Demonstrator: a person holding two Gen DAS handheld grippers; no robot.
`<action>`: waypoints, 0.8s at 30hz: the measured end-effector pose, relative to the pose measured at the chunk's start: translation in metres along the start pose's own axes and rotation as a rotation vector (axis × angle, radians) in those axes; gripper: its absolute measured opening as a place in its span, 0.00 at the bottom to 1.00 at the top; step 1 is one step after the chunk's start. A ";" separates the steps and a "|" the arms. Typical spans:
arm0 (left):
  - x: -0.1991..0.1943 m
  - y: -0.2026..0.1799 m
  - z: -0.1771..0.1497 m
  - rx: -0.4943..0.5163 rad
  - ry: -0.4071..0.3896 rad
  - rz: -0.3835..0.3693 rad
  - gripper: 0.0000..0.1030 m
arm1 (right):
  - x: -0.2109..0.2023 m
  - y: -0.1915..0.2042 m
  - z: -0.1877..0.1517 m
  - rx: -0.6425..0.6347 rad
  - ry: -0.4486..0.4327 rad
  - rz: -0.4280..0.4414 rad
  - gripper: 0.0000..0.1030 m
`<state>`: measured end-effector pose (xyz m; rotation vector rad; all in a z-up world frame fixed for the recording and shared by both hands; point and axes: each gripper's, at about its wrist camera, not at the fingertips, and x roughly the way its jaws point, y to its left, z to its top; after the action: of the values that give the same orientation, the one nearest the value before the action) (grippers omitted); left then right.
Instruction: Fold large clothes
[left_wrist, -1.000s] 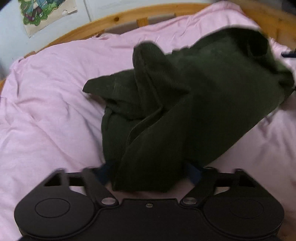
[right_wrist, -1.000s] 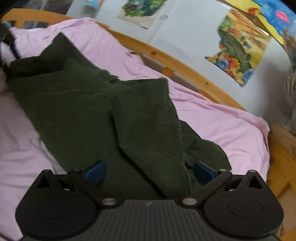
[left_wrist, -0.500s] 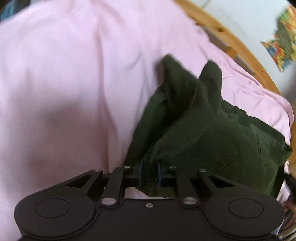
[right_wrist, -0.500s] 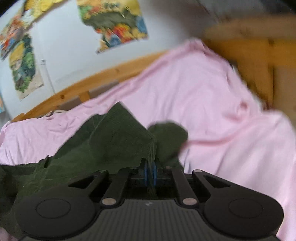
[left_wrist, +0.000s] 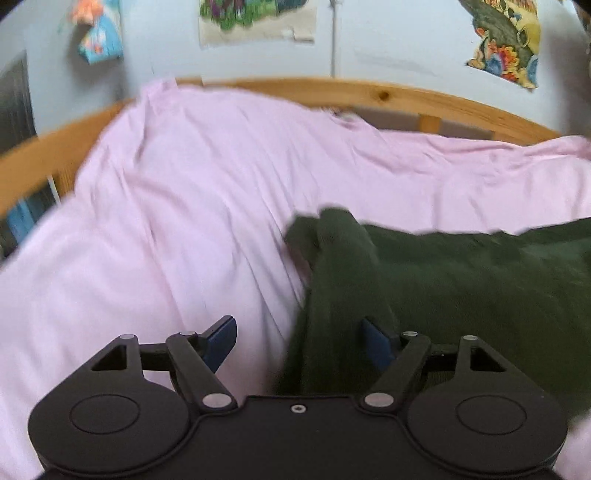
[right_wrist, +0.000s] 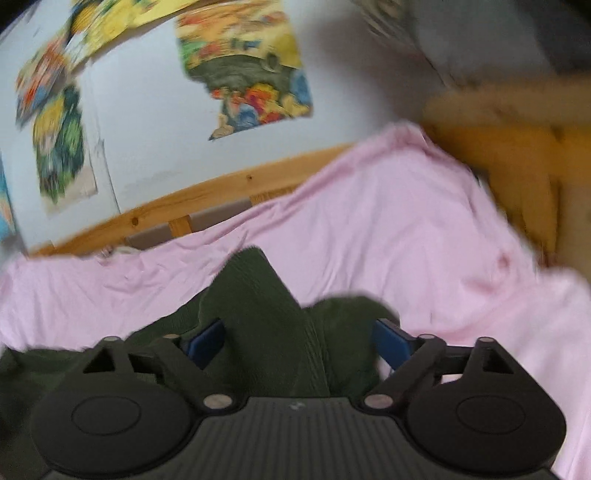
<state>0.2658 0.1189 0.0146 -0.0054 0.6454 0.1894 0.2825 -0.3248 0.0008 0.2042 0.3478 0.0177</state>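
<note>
Both the left gripper (left_wrist: 301, 341) and right gripper (right_wrist: 299, 341) are spread wide over the green sweater (left_wrist: 461, 273); unheld corners could slump, undoing the fold.

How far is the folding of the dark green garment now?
Done: the dark green garment lies in layers on the pink sheet. In hand: nothing is gripped; the left tongs and right tongs stand open, with cloth between their fingers. Left: a bunched peak sticks up, so smoothing and probably another fold.
</note>
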 end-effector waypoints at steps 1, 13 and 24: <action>0.010 -0.001 0.002 0.005 -0.003 0.030 0.74 | 0.005 0.010 0.002 -0.073 -0.022 -0.064 0.90; 0.065 0.018 -0.008 0.013 0.050 0.109 0.84 | 0.079 -0.006 -0.038 -0.139 0.026 -0.376 0.96; 0.008 0.042 -0.025 -0.064 -0.015 -0.121 0.92 | 0.010 0.001 -0.015 -0.101 -0.040 -0.133 0.99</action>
<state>0.2493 0.1598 -0.0080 -0.1042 0.6220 0.0929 0.2871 -0.3200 -0.0157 0.0812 0.3196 -0.1000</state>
